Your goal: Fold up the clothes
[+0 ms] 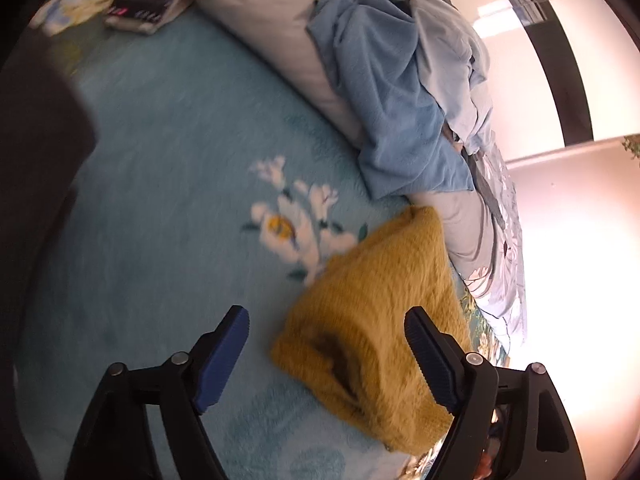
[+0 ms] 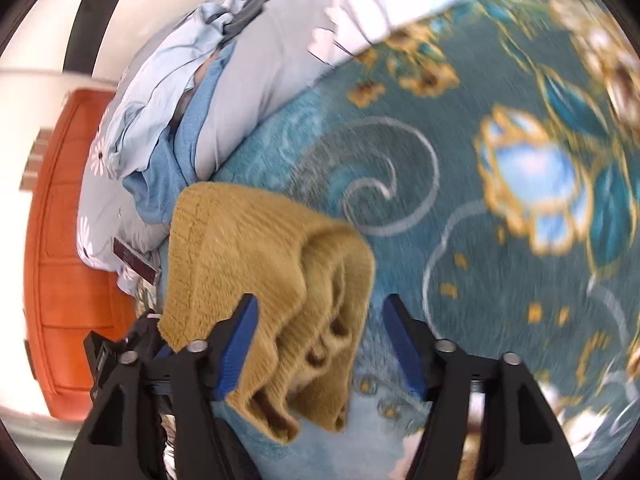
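On the teal floral bed blanket (image 1: 160, 184), both the left hand-held gripper (image 1: 326, 332) and right hand-held gripper (image 2: 320, 332) gape released around a folded mustard knitted sweater (image 1: 376, 308); beyond, crumpled blue clothes (image 1: 392, 92) heap on a grey pillow (image 1: 272, 28)

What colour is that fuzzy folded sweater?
Mustard yellow sweater, clearest in the left wrist view.
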Action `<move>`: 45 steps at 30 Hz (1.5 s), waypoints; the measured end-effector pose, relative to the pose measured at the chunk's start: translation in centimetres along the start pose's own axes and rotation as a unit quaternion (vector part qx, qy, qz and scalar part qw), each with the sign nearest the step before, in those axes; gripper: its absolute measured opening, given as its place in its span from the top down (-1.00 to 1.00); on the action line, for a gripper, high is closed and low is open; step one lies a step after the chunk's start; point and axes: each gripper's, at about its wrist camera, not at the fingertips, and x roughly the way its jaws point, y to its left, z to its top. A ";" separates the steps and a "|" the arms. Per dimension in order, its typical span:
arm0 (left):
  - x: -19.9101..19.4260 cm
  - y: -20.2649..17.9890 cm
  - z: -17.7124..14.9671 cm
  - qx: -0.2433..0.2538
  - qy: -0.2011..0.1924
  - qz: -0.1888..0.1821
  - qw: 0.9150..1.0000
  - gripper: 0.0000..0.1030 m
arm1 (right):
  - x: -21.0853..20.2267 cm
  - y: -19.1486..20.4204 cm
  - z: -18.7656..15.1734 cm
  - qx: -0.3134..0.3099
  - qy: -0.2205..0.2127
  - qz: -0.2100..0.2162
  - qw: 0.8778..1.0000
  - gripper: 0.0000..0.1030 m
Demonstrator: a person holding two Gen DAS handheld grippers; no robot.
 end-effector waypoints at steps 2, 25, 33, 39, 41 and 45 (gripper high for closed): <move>0.9 -0.4 1.6 0.023 0.017 0.006 1.000 -0.61 | 0.6 -1.1 -1.3 0.031 0.006 0.017 0.999 -0.37; 9.2 -2.5 2.9 0.090 0.136 -0.025 0.986 -0.61 | 2.0 0.3 -0.1 0.040 -0.027 0.044 0.998 0.29; 11.3 -3.3 2.6 0.085 0.153 -0.044 0.984 -0.61 | 1.0 -0.4 6.4 0.002 0.005 0.017 1.000 0.33; 11.2 -3.9 2.1 0.100 0.160 -0.059 0.980 -0.62 | 0.3 -1.9 5.8 0.000 -0.004 0.046 0.999 0.13; 11.7 -4.3 2.0 0.105 0.164 -0.062 0.979 -0.62 | 0.3 -2.5 5.4 0.006 -0.010 0.055 0.998 0.03; 12.3 -4.7 2.1 0.111 0.169 -0.059 0.978 -0.63 | 0.8 -3.3 4.7 0.015 -0.016 0.064 0.998 -0.11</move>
